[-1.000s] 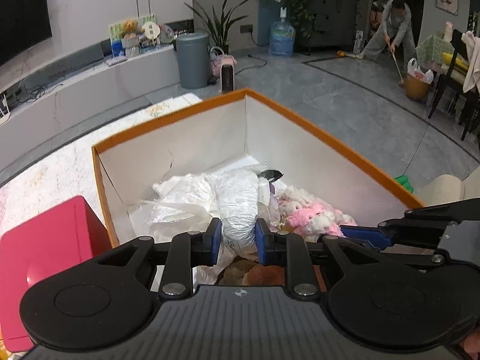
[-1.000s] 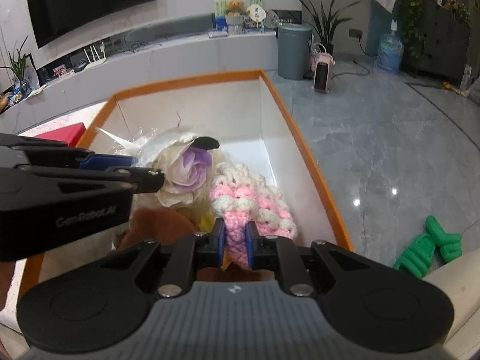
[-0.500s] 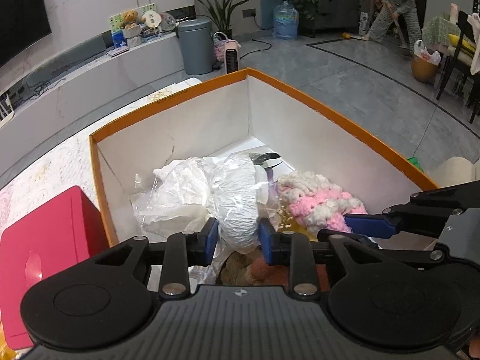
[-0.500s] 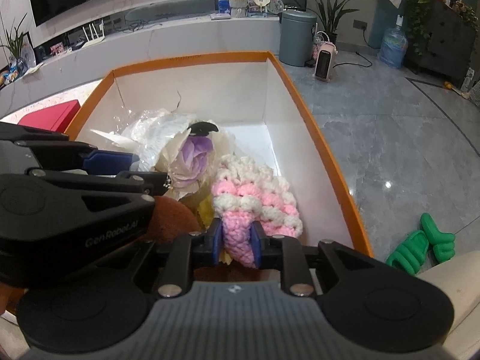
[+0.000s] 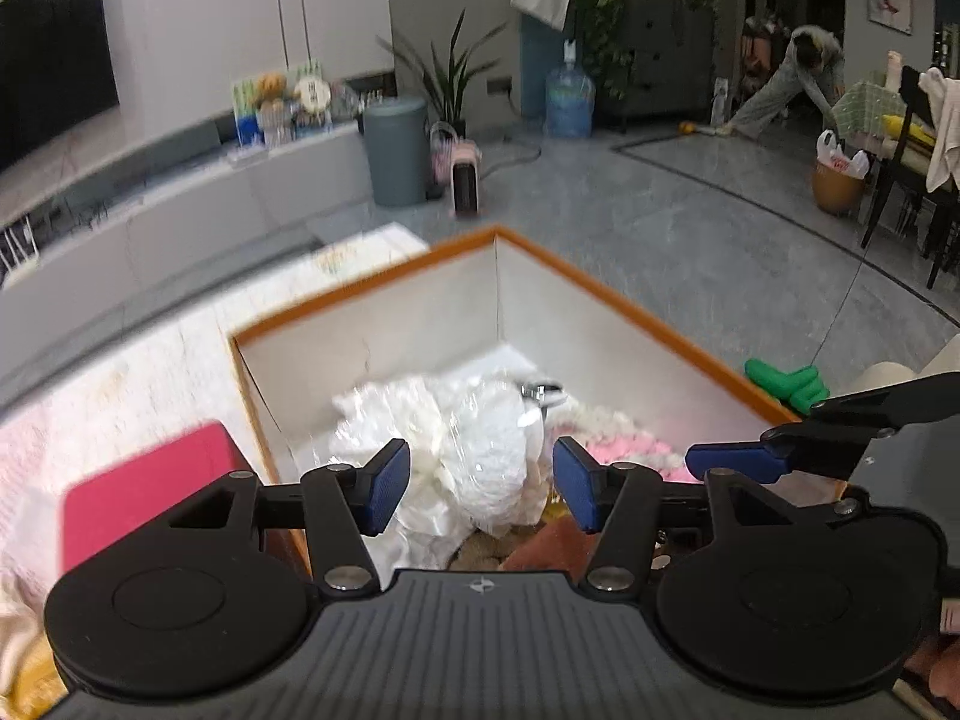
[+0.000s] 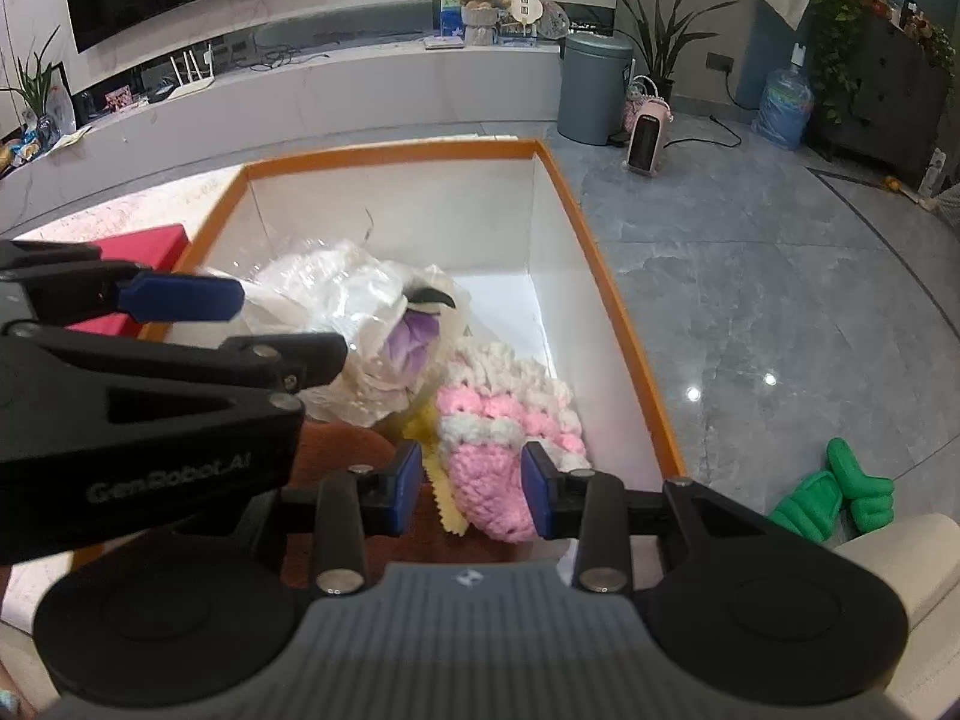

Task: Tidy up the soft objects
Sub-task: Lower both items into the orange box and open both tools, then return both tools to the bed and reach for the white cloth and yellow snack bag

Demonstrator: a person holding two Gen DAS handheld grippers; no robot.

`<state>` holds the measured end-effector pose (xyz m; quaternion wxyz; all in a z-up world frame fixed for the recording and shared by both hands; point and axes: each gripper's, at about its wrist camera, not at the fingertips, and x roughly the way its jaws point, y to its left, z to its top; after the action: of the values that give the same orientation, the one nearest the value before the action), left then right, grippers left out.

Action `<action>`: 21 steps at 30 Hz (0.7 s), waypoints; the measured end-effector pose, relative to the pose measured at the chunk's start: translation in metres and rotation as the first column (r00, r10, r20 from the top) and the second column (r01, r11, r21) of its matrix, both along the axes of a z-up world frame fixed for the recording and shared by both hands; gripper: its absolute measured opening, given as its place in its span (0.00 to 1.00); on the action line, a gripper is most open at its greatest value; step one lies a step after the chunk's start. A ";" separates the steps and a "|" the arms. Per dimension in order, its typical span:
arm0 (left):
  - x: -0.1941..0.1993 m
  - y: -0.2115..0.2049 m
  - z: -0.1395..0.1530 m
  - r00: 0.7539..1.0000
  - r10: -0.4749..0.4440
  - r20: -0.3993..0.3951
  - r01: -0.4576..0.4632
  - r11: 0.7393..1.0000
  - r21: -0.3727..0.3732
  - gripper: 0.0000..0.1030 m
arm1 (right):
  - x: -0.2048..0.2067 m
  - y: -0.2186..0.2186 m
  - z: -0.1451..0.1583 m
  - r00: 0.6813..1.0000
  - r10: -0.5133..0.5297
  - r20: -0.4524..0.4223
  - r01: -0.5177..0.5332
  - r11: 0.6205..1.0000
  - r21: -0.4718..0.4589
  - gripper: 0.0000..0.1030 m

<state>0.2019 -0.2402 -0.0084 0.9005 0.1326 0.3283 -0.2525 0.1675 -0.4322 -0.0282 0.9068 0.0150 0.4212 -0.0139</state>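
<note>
An orange-rimmed white box [image 5: 600, 285] [image 6: 624, 312] holds soft things. A white plastic-wrapped bundle [image 5: 480, 450] [image 6: 354, 312] with a purple flower [image 6: 411, 339] lies in it. A pink and white crocheted piece [image 6: 504, 432] [image 5: 624, 450] lies beside it, over something brown [image 6: 342, 450]. My left gripper [image 5: 480, 483] is open above the white bundle, not touching it. My right gripper [image 6: 471, 486] is open with the crocheted piece's end between its jaws, free of the pads.
A red box [image 5: 144, 492] [image 6: 144, 243] stands left of the orange box on a pale patterned surface [image 5: 150, 372]. A green toy [image 6: 840, 498] [image 5: 786, 381] lies on the grey floor. A grey bin [image 6: 594, 87] and small heater [image 6: 648, 135] stand farther back.
Both grippers have opened: the left let go of the white bundle, the right let go of the crocheted piece. Both have pulled up and back from the box.
</note>
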 end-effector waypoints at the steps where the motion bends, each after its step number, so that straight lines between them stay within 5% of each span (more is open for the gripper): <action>1: -0.004 0.002 0.005 1.000 0.003 0.018 -0.003 1.000 -0.001 0.64 | -0.002 0.002 0.005 1.000 -0.003 0.008 0.003 1.000 0.002 0.35; 12: -0.045 0.072 0.048 0.988 0.108 0.114 -0.094 0.988 -0.121 0.65 | -0.045 0.043 0.056 0.987 0.033 0.159 -0.048 0.995 0.093 0.45; 21: -0.076 0.153 0.054 0.949 0.268 0.164 -0.238 0.955 -0.177 0.65 | -0.072 0.118 0.072 0.962 0.142 0.232 -0.174 0.977 0.122 0.47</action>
<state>0.1262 -0.0876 0.0461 0.9598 0.0420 0.2361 -0.1459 0.0953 -0.3147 0.0438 0.9430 0.0468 0.3169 0.0904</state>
